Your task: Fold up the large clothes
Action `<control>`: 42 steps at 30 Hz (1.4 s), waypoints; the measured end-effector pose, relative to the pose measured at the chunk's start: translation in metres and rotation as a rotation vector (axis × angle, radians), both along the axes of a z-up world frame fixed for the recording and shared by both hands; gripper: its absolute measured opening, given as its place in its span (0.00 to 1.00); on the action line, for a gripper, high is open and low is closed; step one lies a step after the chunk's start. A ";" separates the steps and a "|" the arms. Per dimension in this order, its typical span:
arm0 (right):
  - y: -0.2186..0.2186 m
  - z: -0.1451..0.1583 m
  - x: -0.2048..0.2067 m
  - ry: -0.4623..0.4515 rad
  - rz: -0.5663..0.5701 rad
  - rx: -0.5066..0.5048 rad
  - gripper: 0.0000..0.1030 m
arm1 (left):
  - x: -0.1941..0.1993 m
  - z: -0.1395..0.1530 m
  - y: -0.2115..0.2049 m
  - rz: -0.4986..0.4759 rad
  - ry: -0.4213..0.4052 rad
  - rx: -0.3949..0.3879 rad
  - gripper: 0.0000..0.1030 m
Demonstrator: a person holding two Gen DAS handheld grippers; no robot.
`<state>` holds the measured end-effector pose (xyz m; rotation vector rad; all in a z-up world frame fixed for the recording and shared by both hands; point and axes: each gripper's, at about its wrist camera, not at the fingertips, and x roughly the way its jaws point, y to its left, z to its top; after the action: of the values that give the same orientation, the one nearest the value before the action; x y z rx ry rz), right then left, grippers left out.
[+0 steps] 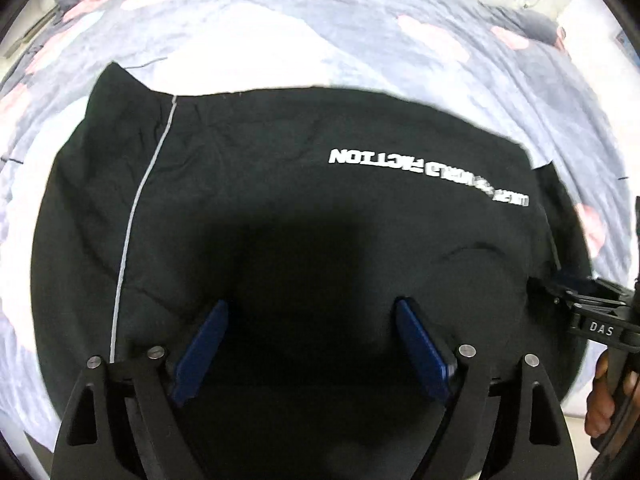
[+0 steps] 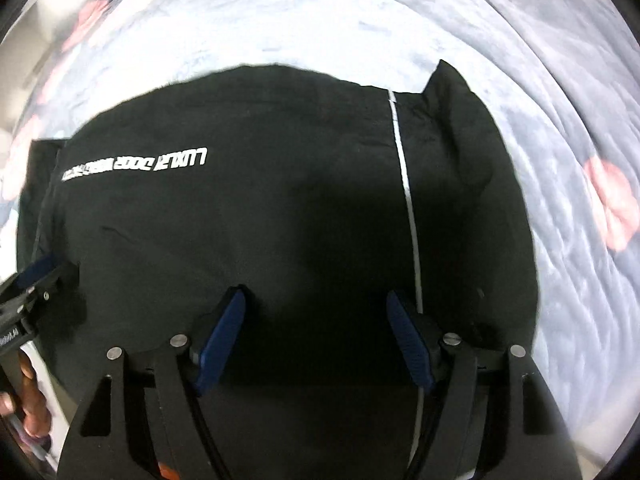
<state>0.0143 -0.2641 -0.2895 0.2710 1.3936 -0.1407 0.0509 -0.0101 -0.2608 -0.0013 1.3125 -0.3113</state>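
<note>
A black garment (image 1: 280, 200) with white lettering and thin grey side stripes lies folded flat on the bed; it also fills the right wrist view (image 2: 280, 200). My left gripper (image 1: 312, 312) is open, its blue pads spread just above the cloth near its front edge, holding nothing. My right gripper (image 2: 316, 304) is open too, over the cloth beside the white stripe (image 2: 408, 200). Each gripper shows at the edge of the other's view: the right one (image 1: 592, 312), the left one (image 2: 28, 292).
The bed is covered by a grey-blue quilt (image 1: 280, 40) with pink flower shapes, wrinkled around the garment (image 2: 560, 140). A hand holds the other gripper's handle at the right (image 1: 604, 400) and at the left (image 2: 32, 400). The bed edge lies below.
</note>
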 end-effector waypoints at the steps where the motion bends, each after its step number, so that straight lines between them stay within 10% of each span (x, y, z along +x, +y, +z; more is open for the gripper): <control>1: -0.001 0.007 -0.002 -0.006 -0.007 0.001 0.72 | -0.001 0.005 0.001 0.000 -0.001 -0.020 0.84; 22: 0.025 0.246 -0.047 -0.376 -0.015 -0.174 0.72 | -0.059 0.250 -0.055 -0.027 -0.432 -0.028 0.85; 31: 0.031 0.275 -0.068 -0.417 -0.038 -0.194 0.72 | -0.080 0.285 -0.071 -0.020 -0.472 -0.022 0.85; 42: 0.026 0.253 -0.076 -0.371 -0.054 -0.189 0.72 | -0.092 0.258 -0.083 0.026 -0.401 0.006 0.85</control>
<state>-0.0621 -0.2377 -0.0364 0.1666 0.9972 -0.2521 -0.0410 -0.0934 -0.0029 0.0471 0.9151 -0.2688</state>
